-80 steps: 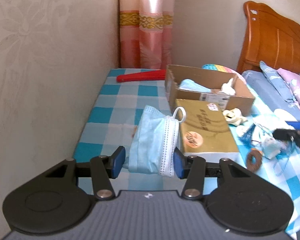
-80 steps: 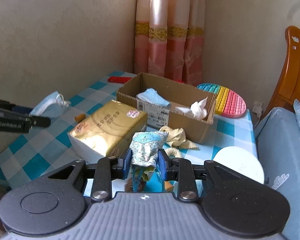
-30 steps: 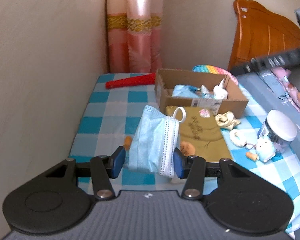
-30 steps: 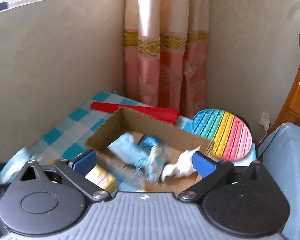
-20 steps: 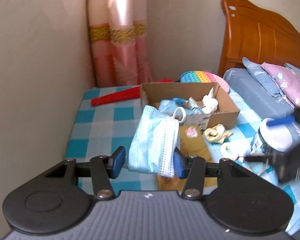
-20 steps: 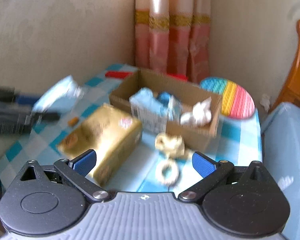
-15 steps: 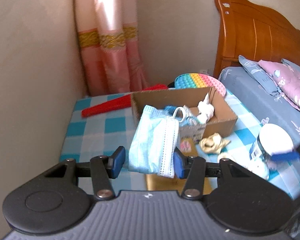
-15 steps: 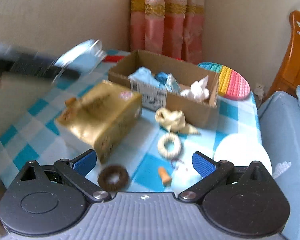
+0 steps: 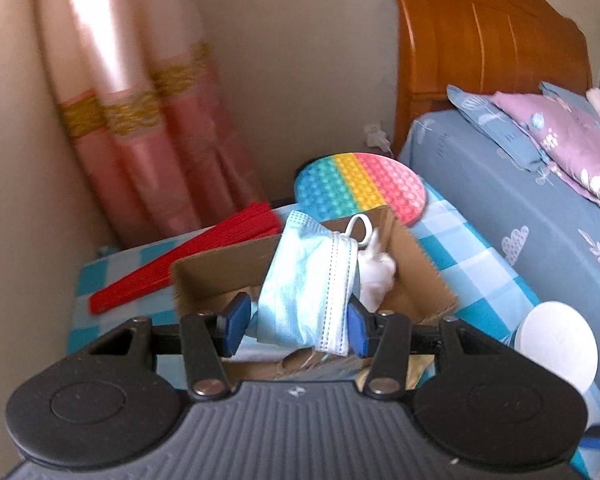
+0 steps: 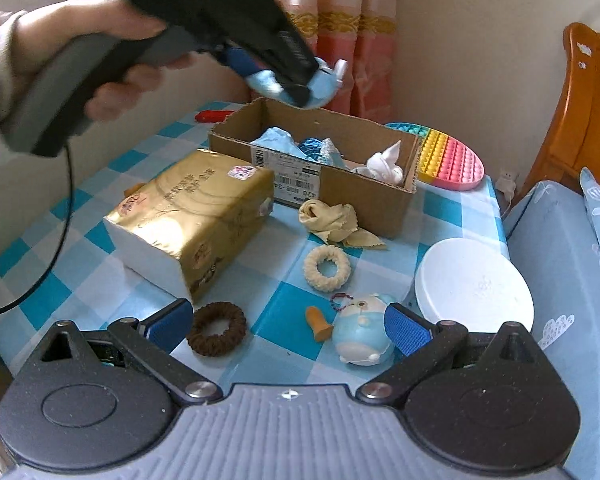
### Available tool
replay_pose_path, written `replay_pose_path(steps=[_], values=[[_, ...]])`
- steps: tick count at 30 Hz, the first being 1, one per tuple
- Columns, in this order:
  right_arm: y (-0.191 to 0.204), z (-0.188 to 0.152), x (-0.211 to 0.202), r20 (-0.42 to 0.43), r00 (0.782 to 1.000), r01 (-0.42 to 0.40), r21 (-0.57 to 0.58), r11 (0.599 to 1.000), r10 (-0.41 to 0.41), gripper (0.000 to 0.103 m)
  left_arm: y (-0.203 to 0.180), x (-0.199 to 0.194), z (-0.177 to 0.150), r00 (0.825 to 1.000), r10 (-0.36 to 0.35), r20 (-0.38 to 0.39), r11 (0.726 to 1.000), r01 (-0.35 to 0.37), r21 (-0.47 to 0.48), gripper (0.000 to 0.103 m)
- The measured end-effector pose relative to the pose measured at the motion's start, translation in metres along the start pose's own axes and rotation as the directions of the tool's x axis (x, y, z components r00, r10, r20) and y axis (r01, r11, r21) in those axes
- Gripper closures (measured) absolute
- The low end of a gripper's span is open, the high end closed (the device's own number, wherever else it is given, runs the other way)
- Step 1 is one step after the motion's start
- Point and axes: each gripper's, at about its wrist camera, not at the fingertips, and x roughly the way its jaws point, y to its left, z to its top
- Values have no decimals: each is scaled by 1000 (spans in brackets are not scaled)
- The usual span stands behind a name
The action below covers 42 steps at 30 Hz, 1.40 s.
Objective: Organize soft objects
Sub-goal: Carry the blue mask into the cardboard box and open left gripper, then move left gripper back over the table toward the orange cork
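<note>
The folded blue face mask (image 9: pixel 308 284) is now hanging right over the cardboard box (image 10: pixel 380 200), pinched between the pads of the left gripper (image 9: pixel 296 318), which is staying clenched on it and has swung in from over the open cloth a moment ago, so the drop looks like the next beat. The right gripper (image 10: pixel 288 326) is hovering low with its jaws spread wide and nothing between the pads; it is already rid of the patterned pouch it was carrying, and that pouch is sitting in the box. Counting inside the box from the right wrist view: one pale blue mask, one blue patterned pouch, one white crumpled piece at the 3 o'clock end. Still waiting on the checked tablecloth (image 10: pixel 100 256): one yellow cloth (image 10: pixel 334 222) touching the box front, one cream scrunchie (image 10: pixel 327 268) at its 6 o'clock, one brown scrunchie (image 10: pixel 217 329) at 9 o'clock of the gripper's midpoint, one blue plush keychain toy (image 10: pixel 362 330) and one small orange piece (image 10: pixel 318 322). Around them: one gold tissue pack (image 10: pixel 192 216), one white-lidded jar (image 10: pixel 474 284), one rainbow pop mat (image 9: pixel 360 188), one red folding fan (image 9: pixel 188 264).
</note>
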Motion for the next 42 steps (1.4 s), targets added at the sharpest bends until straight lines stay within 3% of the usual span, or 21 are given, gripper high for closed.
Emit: replay_pose_path(steps=[5, 8, 14, 25, 36, 42], values=[[-8, 0, -1, 13, 1000, -12, 33, 999, 12, 0, -22, 28, 18, 1000, 1, -14, 999, -1, 32, 48], [-10, 0, -1, 15, 1000, -11, 42, 999, 10, 0, -25, 40, 23, 999, -14, -29, 1000, 14, 2, 19], [-14, -1, -4, 21, 1000, -17, 47, 999, 16, 0, -27, 26, 18, 1000, 4, 3, 1000, -5, 24, 14], [-8, -9, -17, 29, 1000, -7, 25, 1000, 6, 0, -17, -41, -9, 996, 24, 82, 999, -26, 24, 7], [0, -18, -30, 38, 999, -2, 25, 1000, 1, 0, 10, -105, -71, 986, 88, 138, 992, -75, -98, 3], [13, -23, -25, 24, 1000, -21, 12, 1000, 21, 0, 24, -116, -108, 976, 184, 115, 975, -167, -145, 3]])
